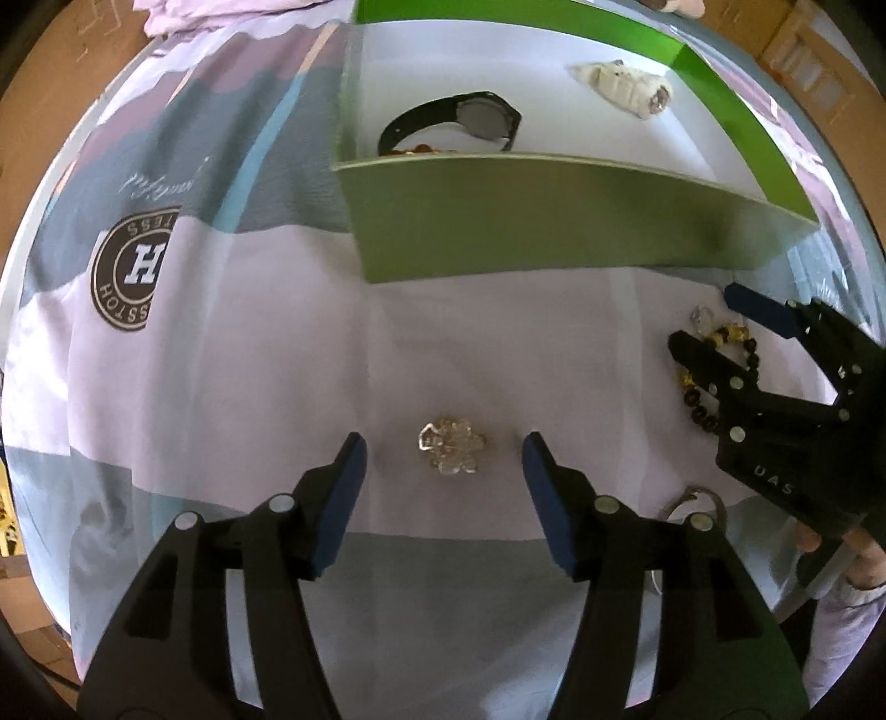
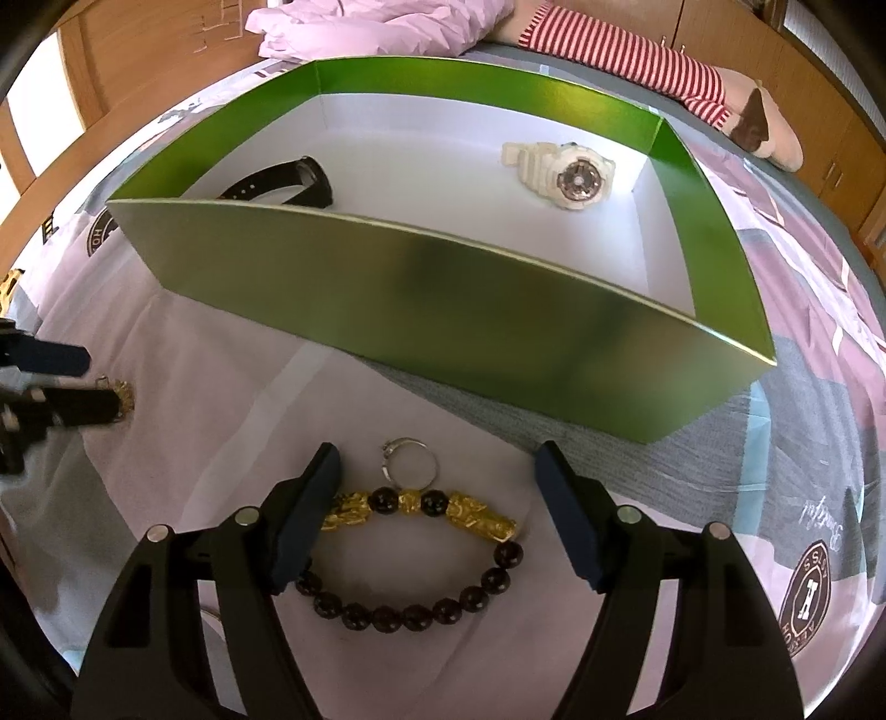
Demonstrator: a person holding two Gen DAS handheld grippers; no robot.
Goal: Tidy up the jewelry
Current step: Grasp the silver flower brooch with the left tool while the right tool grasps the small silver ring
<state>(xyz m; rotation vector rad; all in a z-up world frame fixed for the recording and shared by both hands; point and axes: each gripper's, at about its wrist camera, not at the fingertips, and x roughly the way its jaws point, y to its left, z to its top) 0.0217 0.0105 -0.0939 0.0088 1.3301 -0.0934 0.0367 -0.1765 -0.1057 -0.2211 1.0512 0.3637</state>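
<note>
My left gripper (image 1: pixel 443 454) is open, its blue pads on either side of a small silver brooch-like piece (image 1: pixel 449 453) lying on the bedsheet. My right gripper (image 2: pixel 437 487) is open over a black-bead bracelet with gold charms (image 2: pixel 421 559) and a silver ring (image 2: pixel 410 465); the left pad touches the bracelet's gold end. A green box (image 2: pixel 443 299) with a white floor holds a black watch (image 2: pixel 288 180) and a white watch (image 2: pixel 559 169). In the left wrist view the box (image 1: pixel 554 221) also shows something orange by the black watch (image 1: pixel 459 119).
The bed is covered with a pale lilac and grey sheet (image 1: pixel 221 387) with a round "H" logo (image 1: pixel 135 271). A silver ring (image 1: pixel 692 501) lies by my left gripper's right finger. A striped stuffed toy (image 2: pixel 664 61) and a crumpled cloth (image 2: pixel 376 27) lie beyond the box.
</note>
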